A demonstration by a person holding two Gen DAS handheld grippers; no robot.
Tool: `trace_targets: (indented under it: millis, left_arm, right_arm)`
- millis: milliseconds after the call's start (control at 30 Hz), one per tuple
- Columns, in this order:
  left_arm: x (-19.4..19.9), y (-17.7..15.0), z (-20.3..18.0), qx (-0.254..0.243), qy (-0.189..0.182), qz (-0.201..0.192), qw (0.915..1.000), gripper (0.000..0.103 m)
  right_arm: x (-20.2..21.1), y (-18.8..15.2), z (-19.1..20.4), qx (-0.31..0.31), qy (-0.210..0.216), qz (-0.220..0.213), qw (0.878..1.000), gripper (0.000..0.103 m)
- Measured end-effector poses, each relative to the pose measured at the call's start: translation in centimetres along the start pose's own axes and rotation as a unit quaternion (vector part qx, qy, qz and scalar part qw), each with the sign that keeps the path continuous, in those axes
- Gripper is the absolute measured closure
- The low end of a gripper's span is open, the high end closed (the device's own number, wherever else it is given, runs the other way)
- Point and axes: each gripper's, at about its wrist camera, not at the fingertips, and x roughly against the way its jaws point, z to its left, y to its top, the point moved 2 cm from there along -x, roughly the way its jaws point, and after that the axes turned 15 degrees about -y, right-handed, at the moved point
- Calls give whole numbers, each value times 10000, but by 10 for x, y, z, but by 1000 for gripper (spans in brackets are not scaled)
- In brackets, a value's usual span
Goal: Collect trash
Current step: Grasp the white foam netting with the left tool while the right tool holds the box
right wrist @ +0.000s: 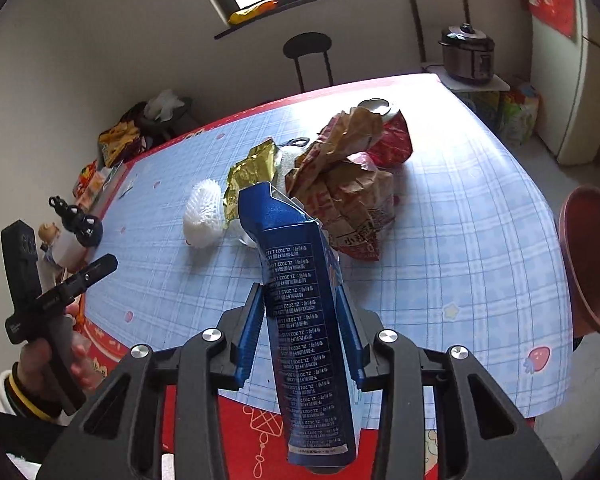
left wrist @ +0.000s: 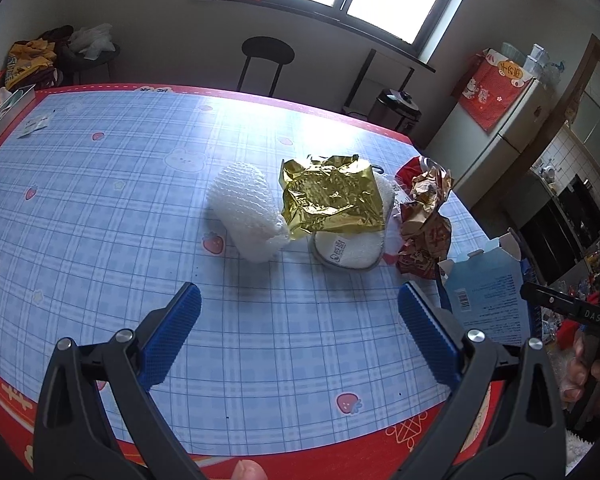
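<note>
Blue carton [right wrist: 300,304] pinched mid-length in right gripper [right wrist: 300,332]; left gripper [left wrist: 300,340] spread, empty.
Light, crushable card; foam net [left wrist: 244,212] ahead of left jaws is soft; grip its middle.

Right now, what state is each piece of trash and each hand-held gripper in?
Blue carton: flattened, clamped, lifted off the table.
Right hand-held gripper: shut on the blue carton.
Left hand-held gripper: open, empty, above the table.
Gold foil wrapper: crumpled, lying on a white pad.
White foam net: lying loose on the table.
Brown paper bag: crumpled, on the table.
Red can: tipped on its side.
</note>
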Motion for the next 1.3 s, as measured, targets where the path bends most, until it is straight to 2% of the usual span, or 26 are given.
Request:
trace_targets:
  millis: [67, 167, 267, 400, 633, 833, 967, 1000, 1100, 1200, 1300]
  left_arm:
    - [-6, 1, -3, 11, -55, 52, 10000, 6]
    - [-14, 1, -7, -3, -119, 113, 9999, 6]
    - [-21, 1, -11, -44, -157, 177, 9997, 6]
    - [-28, 0, -11, -39, -163, 259, 9995, 6]
    - [-32, 2, 1, 245, -151, 250, 9993, 6]
    - [-37, 5, 15, 497, 16, 235, 9985, 6]
    - [-46, 14, 36, 922, -57, 210, 9955, 8]
    - [-49, 18, 42, 1062, -97, 162, 9942, 11]
    - [-62, 34, 61, 1546, -124, 26, 9879, 29]
    - [-81, 49, 74, 1861, -58, -104, 9825, 31]
    - [-102, 58, 80, 1941, 167, -54, 9808, 31]
  right_arm:
    - [-3, -4, -10, -161, -12, 61, 9999, 67]
    - [-9, -10, -23, -242, -389, 160, 9988, 67]
    - [-14, -14, -38, -477, -383, 191, 9979, 67]
    - [-22, -17, -44, -371, -644, 338, 9967, 68]
    - [-25, -19, -46, -319, -658, 361, 9967, 68]
    - [-23, -15, -47, -385, -621, 330, 9968, 69]
    - [-16, -12, -47, -433, -655, 179, 9968, 69]
    - [-14, -12, -47, -425, -680, 149, 9967, 69]
    - [-9, -13, -50, -412, -775, 95, 9961, 69]
    - [-4, -15, -57, -516, -840, 49, 9951, 69]
    - [5, -17, -63, -603, -914, -42, 9940, 69]
